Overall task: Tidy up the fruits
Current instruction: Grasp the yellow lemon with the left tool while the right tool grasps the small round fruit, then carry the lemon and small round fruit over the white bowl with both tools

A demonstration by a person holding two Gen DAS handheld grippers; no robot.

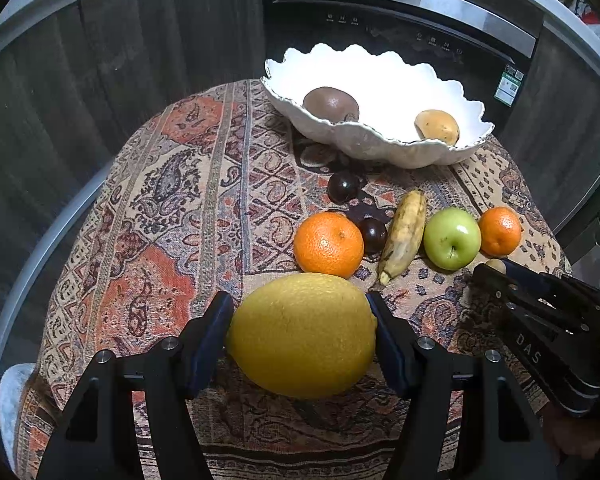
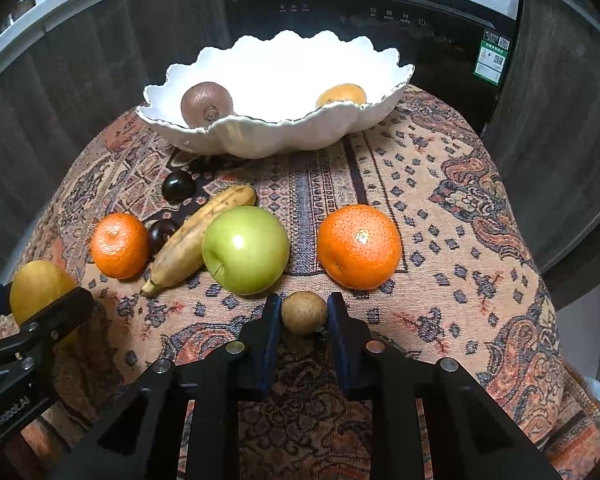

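Observation:
My left gripper [image 1: 300, 300] is shut on a big yellow lemon [image 1: 302, 336], a pad pressing each side, just above the patterned tablecloth [image 1: 172, 200]. My right gripper [image 2: 305, 304] is shut on a small round brown fruit [image 2: 304, 313] resting on the cloth. Ahead lie an orange [image 2: 119, 246], a spotted banana [image 2: 196, 240], a green apple [image 2: 245, 250], a second orange [image 2: 359, 246] and two dark plums [image 2: 179, 186] [image 2: 162, 234]. The white scalloped bowl [image 2: 260, 136] at the back holds a brown fruit [image 2: 206, 104] and a yellowish fruit [image 2: 341, 95].
A black appliance with a control panel [image 2: 380, 16] and dark wooden cabinet fronts [image 1: 140, 40] stand right behind the round table. The cloth drops off at the table's edge on the left [image 1: 60, 280] and on the right [image 2: 560, 320].

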